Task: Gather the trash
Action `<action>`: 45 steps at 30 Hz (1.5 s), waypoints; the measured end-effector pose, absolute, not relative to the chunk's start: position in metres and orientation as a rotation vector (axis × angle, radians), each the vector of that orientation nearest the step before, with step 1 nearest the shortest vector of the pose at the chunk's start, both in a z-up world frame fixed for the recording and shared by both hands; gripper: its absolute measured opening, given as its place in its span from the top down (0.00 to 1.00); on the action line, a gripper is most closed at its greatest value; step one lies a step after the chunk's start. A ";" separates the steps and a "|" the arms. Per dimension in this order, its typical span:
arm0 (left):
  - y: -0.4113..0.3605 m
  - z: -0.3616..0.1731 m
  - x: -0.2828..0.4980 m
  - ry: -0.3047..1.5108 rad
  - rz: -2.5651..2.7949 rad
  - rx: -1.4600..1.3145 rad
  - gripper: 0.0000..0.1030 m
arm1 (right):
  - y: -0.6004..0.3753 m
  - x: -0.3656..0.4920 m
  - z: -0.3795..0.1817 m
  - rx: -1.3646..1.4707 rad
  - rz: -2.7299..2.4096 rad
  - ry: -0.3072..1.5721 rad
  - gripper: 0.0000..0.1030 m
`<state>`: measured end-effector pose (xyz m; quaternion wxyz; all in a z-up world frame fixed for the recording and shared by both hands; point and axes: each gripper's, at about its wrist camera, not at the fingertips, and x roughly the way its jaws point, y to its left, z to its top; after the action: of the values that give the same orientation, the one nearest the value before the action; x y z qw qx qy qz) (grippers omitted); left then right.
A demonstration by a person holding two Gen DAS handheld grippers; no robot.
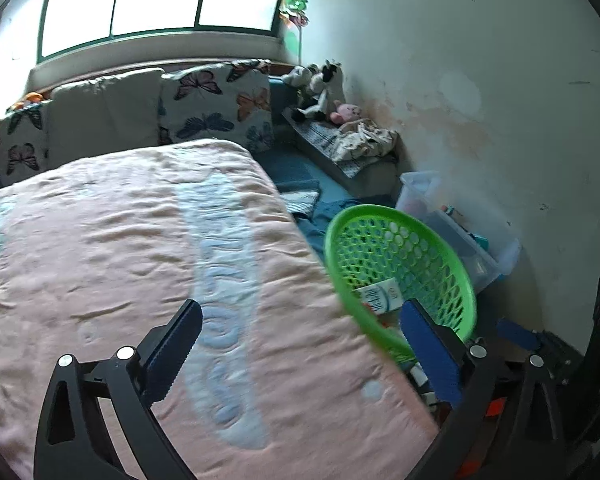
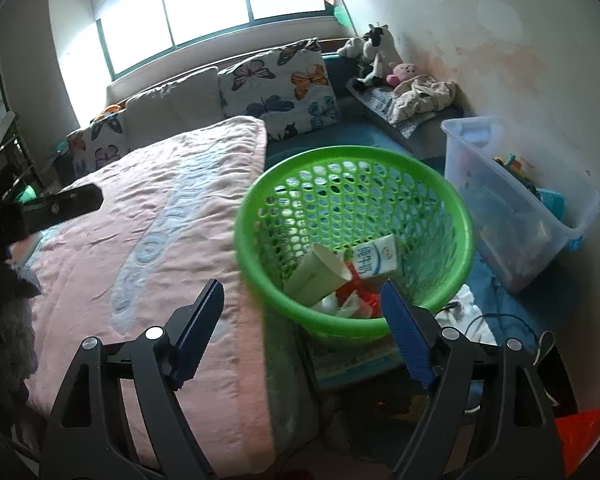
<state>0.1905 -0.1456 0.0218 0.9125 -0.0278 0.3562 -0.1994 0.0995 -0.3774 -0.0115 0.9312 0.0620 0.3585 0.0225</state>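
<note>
Both claws, left (image 1: 300,344) and right (image 2: 302,312), apart, empty; carton (image 2: 374,258) print unreadable, in green basket (image 2: 466,216).

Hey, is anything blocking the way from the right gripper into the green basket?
Nothing visible does. The right gripper is open and empty, and the green basket sits just past it beside the bed with its top open. Only trash lies inside, such as a milk carton.

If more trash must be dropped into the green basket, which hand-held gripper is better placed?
Probably the right hand-held gripper: the basket lies open just ahead of it. The left one looks mostly over the blanket, basket at its side. Both are open and hold nothing.
</note>
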 end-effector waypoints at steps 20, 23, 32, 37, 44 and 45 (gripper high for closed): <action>-0.030 0.016 0.121 0.683 -0.173 -0.065 0.07 | -0.299 0.090 -0.003 0.081 0.132 0.760 0.13; -0.016 0.016 0.111 0.677 -0.145 -0.073 0.07 | -0.289 0.087 -0.004 0.080 0.147 0.762 0.11; 0.007 0.014 0.092 0.666 -0.084 -0.090 0.07 | -0.267 0.079 -0.006 0.035 0.156 0.772 0.05; 0.011 0.013 0.084 0.661 -0.072 -0.083 0.07 | -0.264 0.076 -0.005 0.025 0.155 0.766 0.05; 0.015 0.012 0.078 0.662 -0.049 -0.075 0.07 | -0.261 0.076 -0.004 0.017 0.161 0.766 0.04; 0.015 0.011 0.077 0.661 -0.047 -0.072 0.07 | -0.260 0.075 -0.004 0.017 0.161 0.766 0.04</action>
<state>0.0771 0.0147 0.0113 0.9450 -0.0353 0.3243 -0.0228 0.0753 -0.2600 -0.0039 0.9243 0.0081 0.3733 0.0787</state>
